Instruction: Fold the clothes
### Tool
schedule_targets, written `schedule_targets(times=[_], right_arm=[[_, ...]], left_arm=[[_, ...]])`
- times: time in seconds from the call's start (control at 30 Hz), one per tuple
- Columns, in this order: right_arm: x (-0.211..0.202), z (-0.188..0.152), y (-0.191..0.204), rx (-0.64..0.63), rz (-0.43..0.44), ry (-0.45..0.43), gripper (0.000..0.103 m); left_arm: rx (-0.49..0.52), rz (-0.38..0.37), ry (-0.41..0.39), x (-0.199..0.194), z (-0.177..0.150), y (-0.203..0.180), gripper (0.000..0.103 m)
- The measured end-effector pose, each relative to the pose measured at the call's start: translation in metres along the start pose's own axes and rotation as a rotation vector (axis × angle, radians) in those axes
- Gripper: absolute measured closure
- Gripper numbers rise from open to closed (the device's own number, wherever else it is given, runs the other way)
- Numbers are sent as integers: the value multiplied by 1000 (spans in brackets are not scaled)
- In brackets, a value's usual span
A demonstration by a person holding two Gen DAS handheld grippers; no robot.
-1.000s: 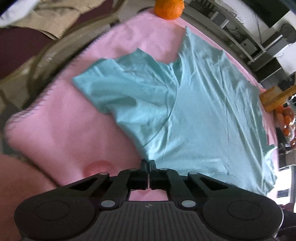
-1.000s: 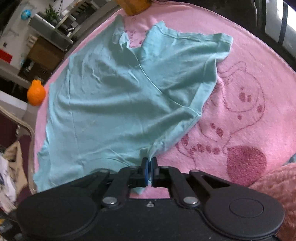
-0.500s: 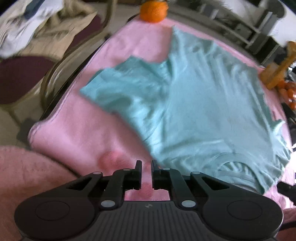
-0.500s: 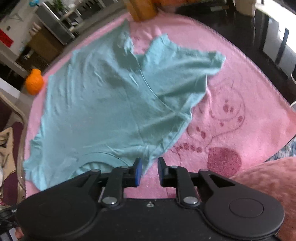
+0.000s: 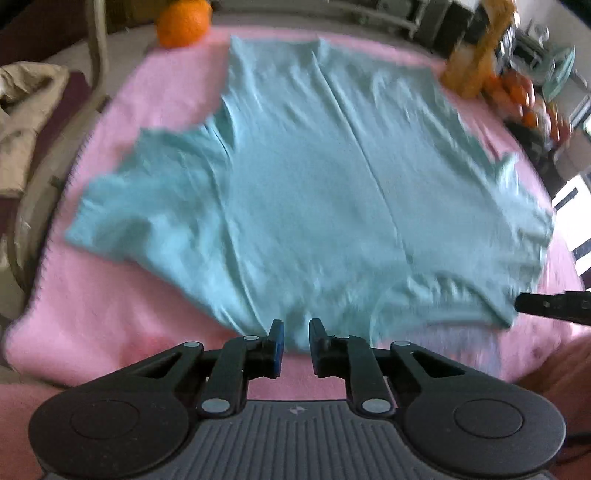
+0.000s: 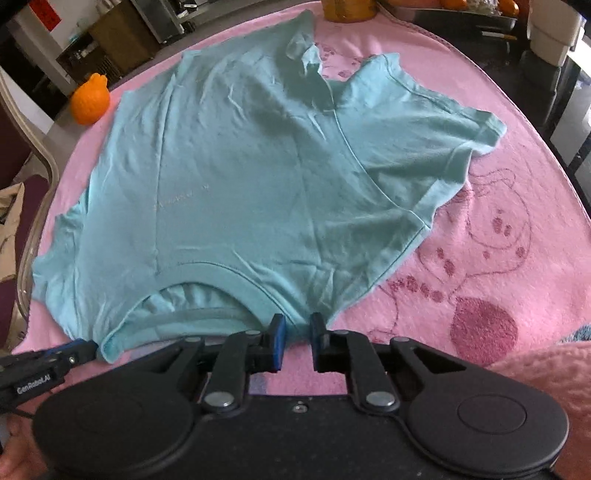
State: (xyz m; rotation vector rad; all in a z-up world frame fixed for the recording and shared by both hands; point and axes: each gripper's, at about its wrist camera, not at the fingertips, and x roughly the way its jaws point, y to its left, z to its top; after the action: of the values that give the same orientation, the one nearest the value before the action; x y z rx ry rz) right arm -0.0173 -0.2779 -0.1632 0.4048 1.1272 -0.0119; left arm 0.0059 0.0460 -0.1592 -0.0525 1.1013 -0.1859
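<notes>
A teal T-shirt (image 5: 314, 184) lies spread flat on a pink blanket (image 5: 110, 314), collar toward me. My left gripper (image 5: 295, 334) hovers at the shirt's near edge. Its jaws are opening, and the hem shows in the gap with no pad pressing on it. In the right wrist view the shirt (image 6: 240, 177) fills the middle. My right gripper (image 6: 297, 328) sits at the shoulder edge beside the collar. Its jaws are closing, still apart, with a bit of teal cloth between them. The left gripper's tip (image 6: 83, 349) reaches the other shoulder corner.
An orange (image 5: 183, 22) sits at the blanket's far left corner. A yellow object (image 5: 476, 55) and a heap of oranges (image 5: 524, 99) stand at the far right. A chair with beige clothes (image 5: 22, 110) is off the left edge. A white container (image 6: 554, 33) stands past the right edge.
Both grippers were shut at the shirt's near edge a second ago; their jaws now stand apart. Both views have rolled, and the shirt lies squarer and flatter before me.
</notes>
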Motion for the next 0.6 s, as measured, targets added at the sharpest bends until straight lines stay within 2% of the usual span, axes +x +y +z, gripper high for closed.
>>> schedule_targets(times=[0.07, 0.17, 0.2, 0.27, 0.33, 0.43, 0.6], right_arm=[[-11, 9, 2, 12, 31, -24, 89], [-38, 39, 14, 11, 97, -118, 85], [-47, 49, 18, 11, 119, -150, 83], [-60, 74, 25, 17, 165, -217, 76], [-66, 103, 32, 26, 197, -277, 75], [-57, 151, 39, 40, 198, -350, 75], [4, 234, 32, 124, 152, -372, 75]], left_arm=[[-18, 0, -73, -16, 20, 7, 88], [-45, -6, -179, -40, 52, 16, 87], [-52, -6, -208, -46, 65, 19, 85], [-69, 1, -255, -52, 96, 28, 72], [-77, 21, -291, -51, 125, 36, 68], [-100, 75, -319, -30, 173, 48, 59], [-167, 129, -282, 42, 249, 71, 48]])
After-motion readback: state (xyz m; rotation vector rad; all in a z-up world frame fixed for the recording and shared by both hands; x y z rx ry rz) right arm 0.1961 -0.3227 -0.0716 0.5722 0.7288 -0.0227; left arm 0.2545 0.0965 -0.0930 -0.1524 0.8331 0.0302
